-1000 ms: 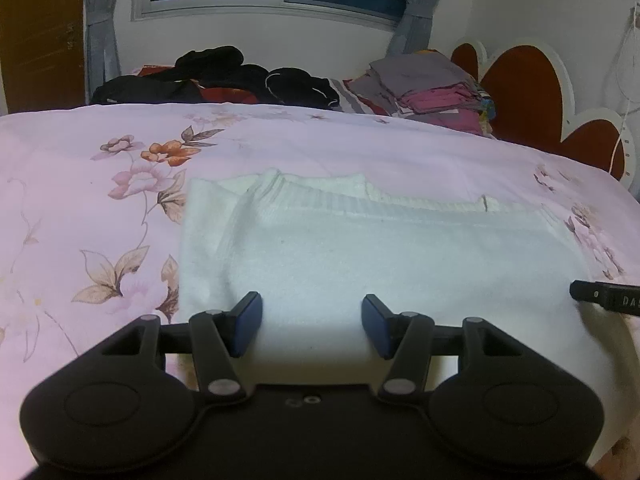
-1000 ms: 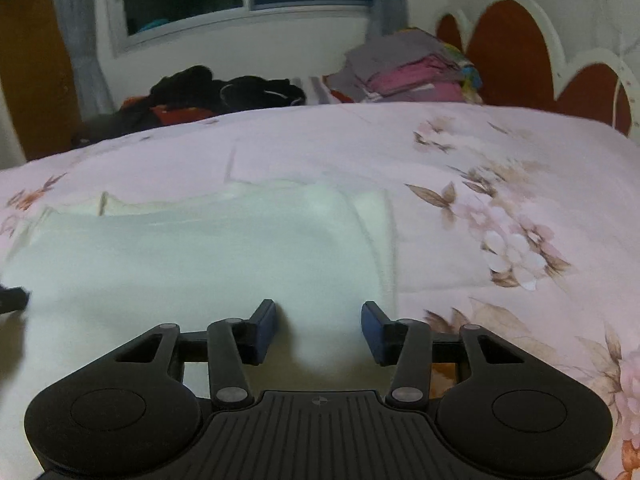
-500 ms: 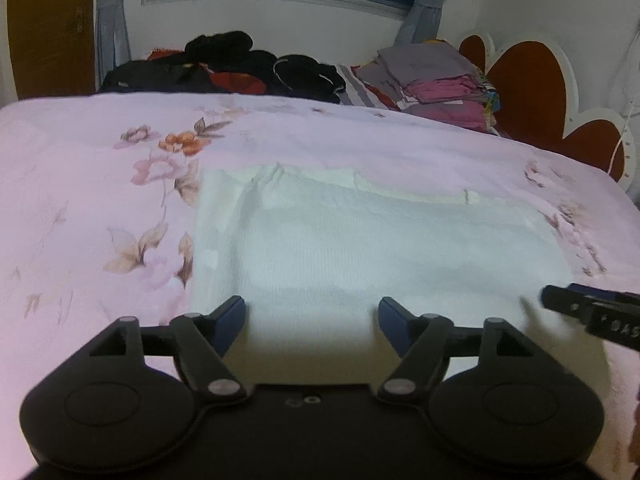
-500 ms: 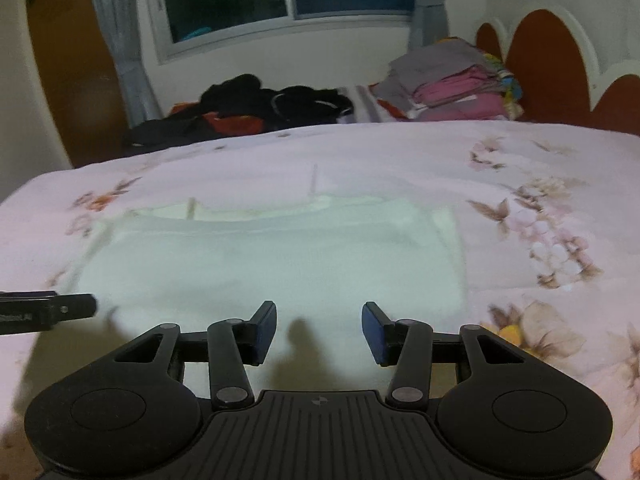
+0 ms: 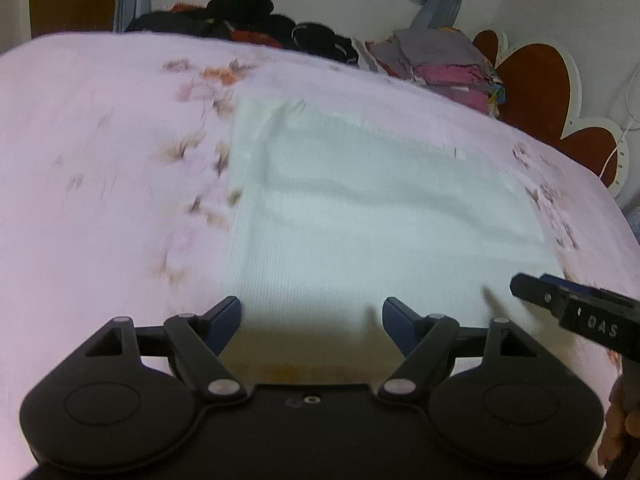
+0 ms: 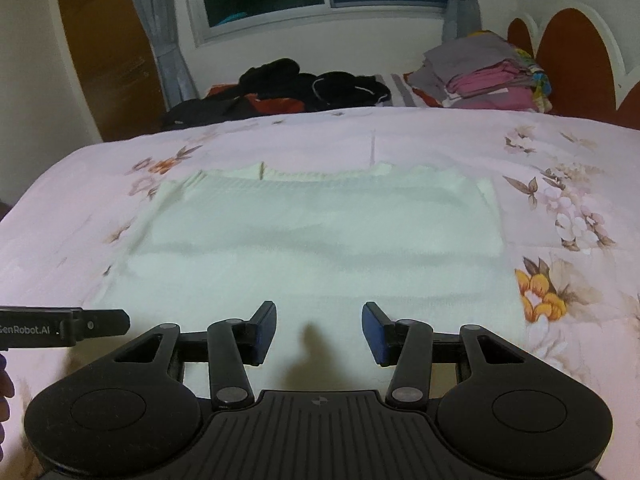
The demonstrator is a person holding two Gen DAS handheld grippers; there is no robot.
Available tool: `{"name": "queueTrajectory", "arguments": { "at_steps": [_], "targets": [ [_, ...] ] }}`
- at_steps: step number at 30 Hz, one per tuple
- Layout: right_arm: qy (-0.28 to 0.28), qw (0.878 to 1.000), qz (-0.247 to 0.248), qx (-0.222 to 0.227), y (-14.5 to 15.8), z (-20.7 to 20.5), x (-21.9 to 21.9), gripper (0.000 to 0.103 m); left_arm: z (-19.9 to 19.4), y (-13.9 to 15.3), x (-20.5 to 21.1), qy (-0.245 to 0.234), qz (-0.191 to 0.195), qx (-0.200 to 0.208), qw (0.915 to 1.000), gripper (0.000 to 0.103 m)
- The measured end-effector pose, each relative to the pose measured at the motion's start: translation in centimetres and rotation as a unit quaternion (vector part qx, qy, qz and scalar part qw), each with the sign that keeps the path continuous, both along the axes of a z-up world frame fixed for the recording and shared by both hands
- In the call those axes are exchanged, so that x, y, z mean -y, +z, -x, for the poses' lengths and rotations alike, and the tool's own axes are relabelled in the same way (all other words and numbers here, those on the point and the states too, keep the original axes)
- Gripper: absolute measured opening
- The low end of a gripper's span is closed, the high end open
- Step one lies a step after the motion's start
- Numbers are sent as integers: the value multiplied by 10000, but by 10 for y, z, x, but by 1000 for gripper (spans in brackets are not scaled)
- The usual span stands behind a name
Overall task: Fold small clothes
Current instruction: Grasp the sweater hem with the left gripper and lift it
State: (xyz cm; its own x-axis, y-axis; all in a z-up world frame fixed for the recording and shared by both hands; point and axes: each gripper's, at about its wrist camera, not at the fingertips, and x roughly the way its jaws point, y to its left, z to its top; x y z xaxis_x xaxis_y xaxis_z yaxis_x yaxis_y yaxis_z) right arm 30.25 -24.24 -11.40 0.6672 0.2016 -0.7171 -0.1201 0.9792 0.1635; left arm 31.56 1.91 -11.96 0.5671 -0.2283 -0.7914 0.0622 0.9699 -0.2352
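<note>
A white knit garment (image 5: pixel 384 216) lies flat on the pink floral bedspread (image 5: pixel 100 168), folded into a rectangle; it also shows in the right wrist view (image 6: pixel 320 236). My left gripper (image 5: pixel 312 320) is open and empty above the garment's near edge, toward its left side. My right gripper (image 6: pixel 319 330) is open and empty above the near edge, toward the middle. Each gripper shows at the edge of the other's view: the right one (image 5: pixel 576 312), the left one (image 6: pixel 64 326).
A heap of dark clothes (image 6: pixel 296 88) lies at the far side of the bed. A stack of folded grey and pink clothes (image 6: pixel 488 76) sits at the far right by the red scalloped headboard (image 6: pixel 576 48). A window and curtains are behind.
Both grippers have risen and drawn back from the garment, so more of it shows. The left jaws have opened wider. The garment lies still.
</note>
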Motion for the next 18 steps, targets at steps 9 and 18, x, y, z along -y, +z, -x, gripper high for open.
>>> {"name": "queueTrajectory", "arguments": {
  "at_steps": [9, 18],
  "targets": [
    [224, 9996, -85, -142, -12, 19, -2, 47, 45, -19, -24, 751, 738, -342, 9939, 75],
    [444, 9987, -219, -74, -16, 13, 9, 47, 34, -34, -12, 1335, 1787, -278, 9744, 75]
  ]
}}
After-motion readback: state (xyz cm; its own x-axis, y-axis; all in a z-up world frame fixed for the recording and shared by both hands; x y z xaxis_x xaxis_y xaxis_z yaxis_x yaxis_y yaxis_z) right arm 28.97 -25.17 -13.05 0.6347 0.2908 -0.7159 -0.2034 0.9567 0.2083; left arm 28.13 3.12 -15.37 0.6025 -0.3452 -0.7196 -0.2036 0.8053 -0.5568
